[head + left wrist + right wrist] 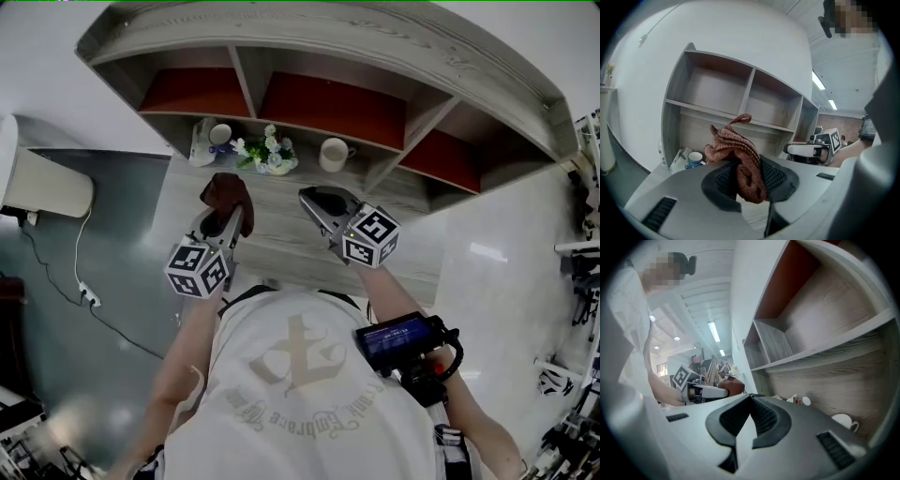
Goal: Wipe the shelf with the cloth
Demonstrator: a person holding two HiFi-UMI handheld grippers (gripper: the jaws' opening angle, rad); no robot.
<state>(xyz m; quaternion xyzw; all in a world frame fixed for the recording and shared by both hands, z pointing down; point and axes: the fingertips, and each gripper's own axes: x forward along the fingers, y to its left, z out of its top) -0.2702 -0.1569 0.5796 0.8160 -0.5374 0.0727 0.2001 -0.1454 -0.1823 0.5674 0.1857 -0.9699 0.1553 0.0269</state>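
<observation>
on the shelf (281,234): cup (220,134) left, flowers (267,153) middle, mug (333,154) right.

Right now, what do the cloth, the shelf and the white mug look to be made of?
The cloth looks like soft reddish-brown knitted fabric, going by its ribbed texture and limp folds. The shelf shows pale grey wood grain with a matte finish; it may be laminate rather than solid wood, and its back panels are red-brown. The mug is plain, smooth white, probably ceramic.
</observation>
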